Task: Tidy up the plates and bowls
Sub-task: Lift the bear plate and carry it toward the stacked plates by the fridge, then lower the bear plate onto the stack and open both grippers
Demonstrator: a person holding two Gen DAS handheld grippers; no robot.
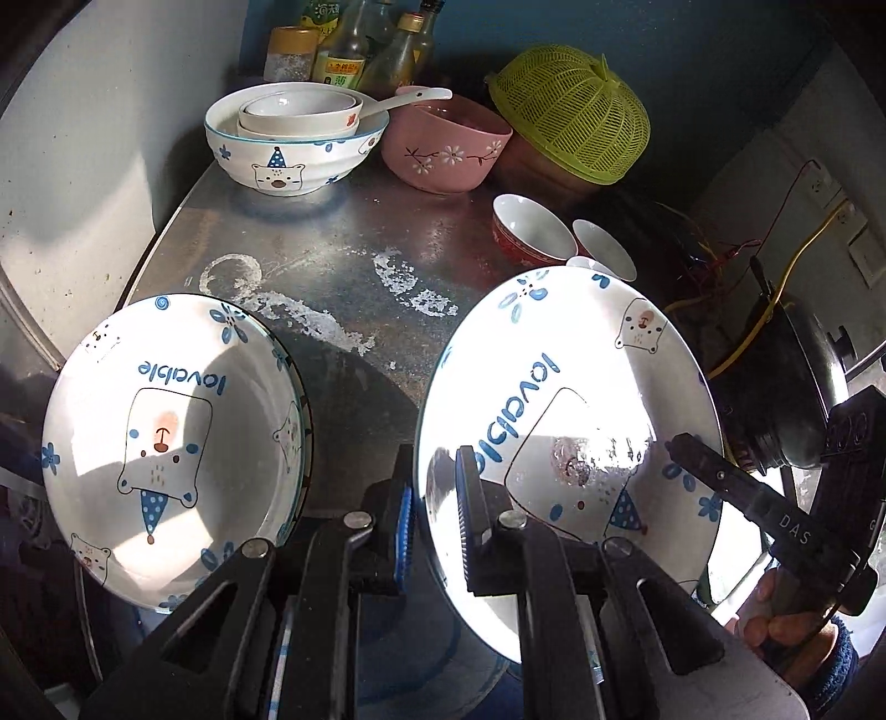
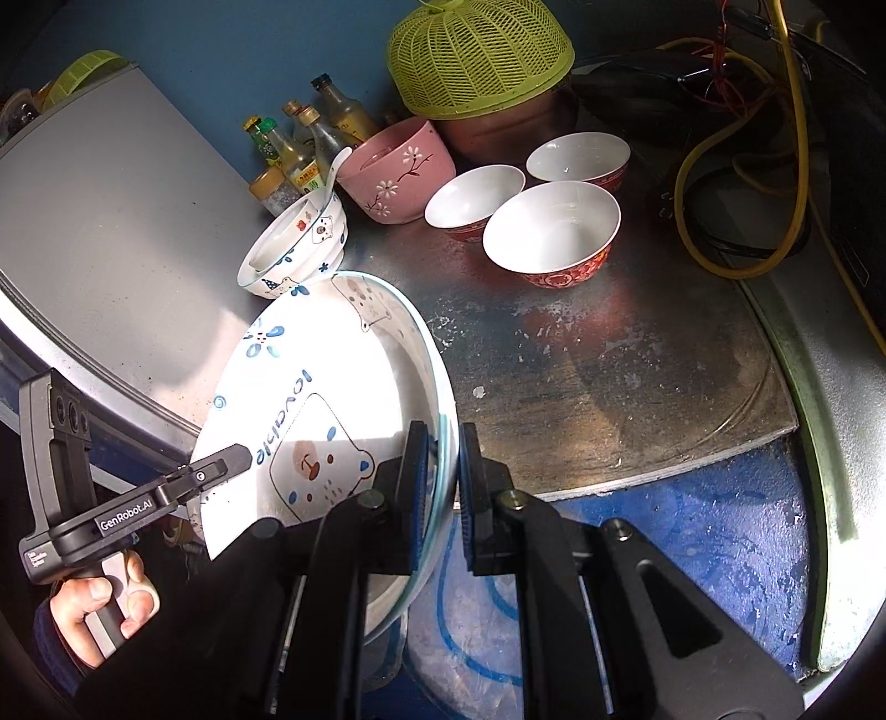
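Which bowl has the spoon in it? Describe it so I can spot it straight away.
Start at the green mesh basket upside down at the back of the metal counter. Just beside it, in front of the bottles, sits the pink bowl. It alone is pink with flower sprigs, a white spoon leaning on its rim.

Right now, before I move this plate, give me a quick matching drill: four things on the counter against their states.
Things:
1. plate
2. bear bowl
3. red bowls
4. green basket

States:
A. upside down at the back
B. upright and empty
C. smaller bowls nested inside
D. tilted, rim clamped in the right hand-held gripper

Pairs: 1-D, 2-C, 3-B, 4-A
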